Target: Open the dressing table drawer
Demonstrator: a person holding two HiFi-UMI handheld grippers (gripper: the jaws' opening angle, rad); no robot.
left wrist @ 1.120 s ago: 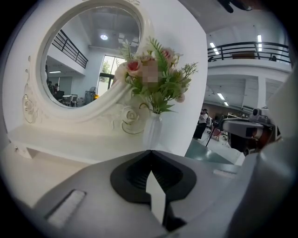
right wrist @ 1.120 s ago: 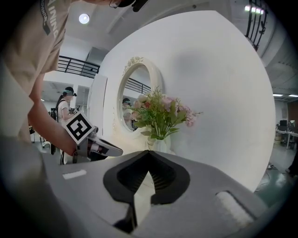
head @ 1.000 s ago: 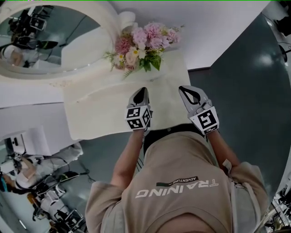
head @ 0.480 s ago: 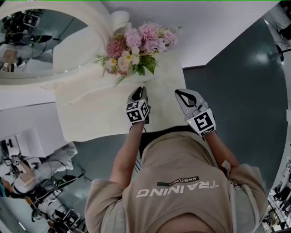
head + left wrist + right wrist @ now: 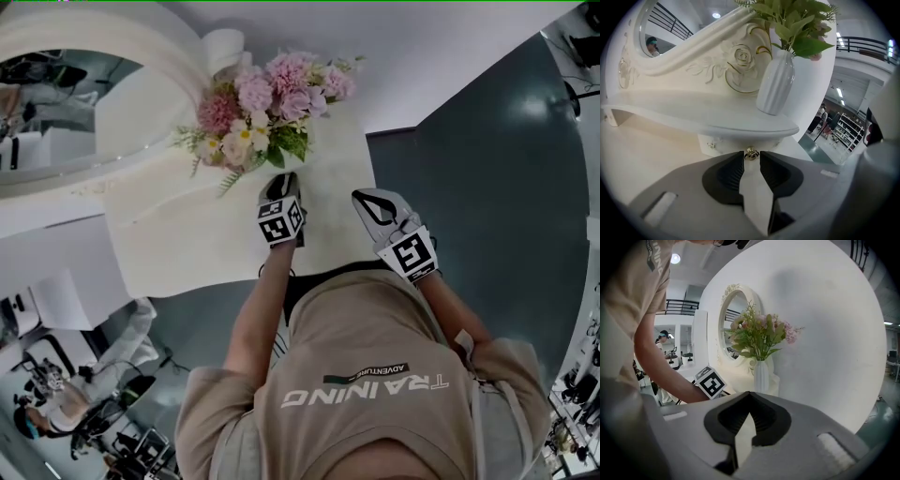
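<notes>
Brass drawer knob (image 5: 751, 153) sits unpinched between the left gripper's (image 5: 750, 160) opening jaws. The drawer front (image 5: 711, 143) is mostly hidden under the shelf edge (image 5: 740, 132). Right gripper (image 5: 749, 395) is clenched and empty.

The head view looked steeply down onto the tabletop (image 5: 187, 244); the left gripper view faced the vase (image 5: 776, 82) from close below; the right gripper view shared it from farther back.
</notes>
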